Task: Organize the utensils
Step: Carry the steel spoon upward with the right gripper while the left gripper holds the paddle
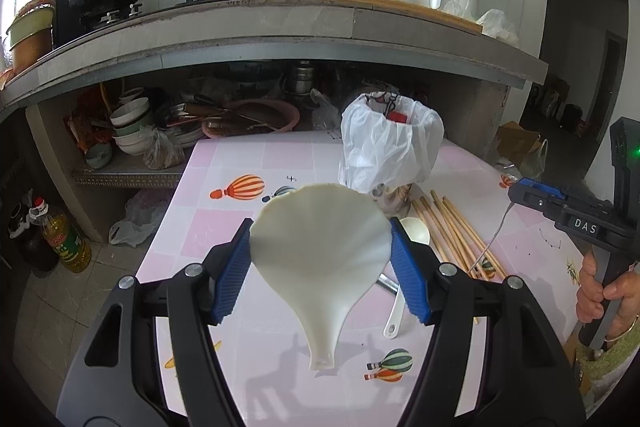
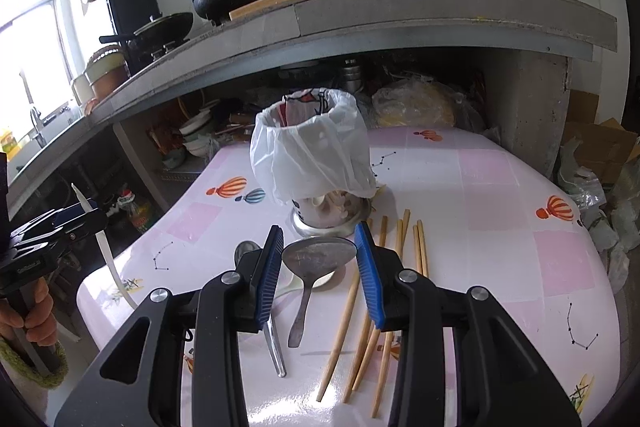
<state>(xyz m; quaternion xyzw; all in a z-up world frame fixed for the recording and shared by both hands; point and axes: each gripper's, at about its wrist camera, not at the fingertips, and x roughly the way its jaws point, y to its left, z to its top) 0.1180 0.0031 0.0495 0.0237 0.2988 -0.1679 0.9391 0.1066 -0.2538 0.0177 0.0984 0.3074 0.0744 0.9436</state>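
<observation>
Here the left gripper (image 1: 320, 263) clamped a white rice paddle (image 1: 320, 267) by its blade edges, handle hanging toward the camera, while the right gripper (image 2: 318, 267) pinched a metal spoon (image 2: 312, 267) across its bowl, handle likewise trailing back and down. Past both tools, on the pink tablecloth (image 2: 520, 187), lay a white ladle (image 1: 404, 267) and loose chopsticks (image 2: 356, 311), long axes running roughly away from the camera. Farther on stood the bag-covered utensil holder (image 2: 312, 155), dead ahead of the right gripper, so probably the nearer one, mouth up.
</observation>
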